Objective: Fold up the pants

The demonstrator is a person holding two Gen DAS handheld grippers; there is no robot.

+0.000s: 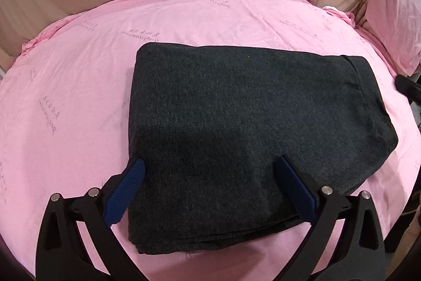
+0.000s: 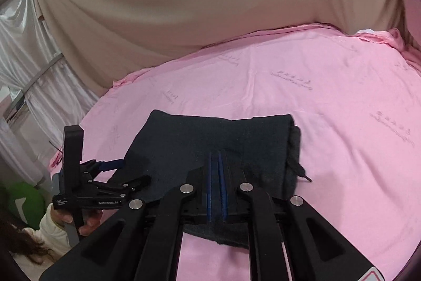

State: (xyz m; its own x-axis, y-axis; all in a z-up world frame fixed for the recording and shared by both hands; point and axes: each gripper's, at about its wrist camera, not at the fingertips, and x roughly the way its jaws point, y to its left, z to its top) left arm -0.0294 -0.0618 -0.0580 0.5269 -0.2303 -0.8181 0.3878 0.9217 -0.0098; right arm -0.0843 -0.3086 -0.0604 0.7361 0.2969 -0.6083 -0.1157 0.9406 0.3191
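The dark grey pants (image 1: pixel 236 123) lie folded into a thick rectangle on the pink sheet (image 1: pixel 79 96). My left gripper (image 1: pixel 210 170) is open, its blue pads spread over the near left part of the pants, holding nothing. In the right wrist view the pants (image 2: pixel 210 138) show with the waistband and a drawstring (image 2: pixel 302 173) at the right. My right gripper (image 2: pixel 216 157) is shut, its blue pads pressed together over the pants' near edge; whether cloth is pinched between them is unclear. The left gripper also shows in the right wrist view (image 2: pixel 129 170), held by a hand.
The pink sheet covers a table with a beige drape (image 2: pixel 210 4) behind it. A pink pillow-like bundle (image 1: pixel 389 17) sits at the far right. White curtains (image 2: pixel 23 57) and a green object (image 2: pixel 23 199) are at the left. A black object (image 1: pixel 407 88) shows at the right edge.
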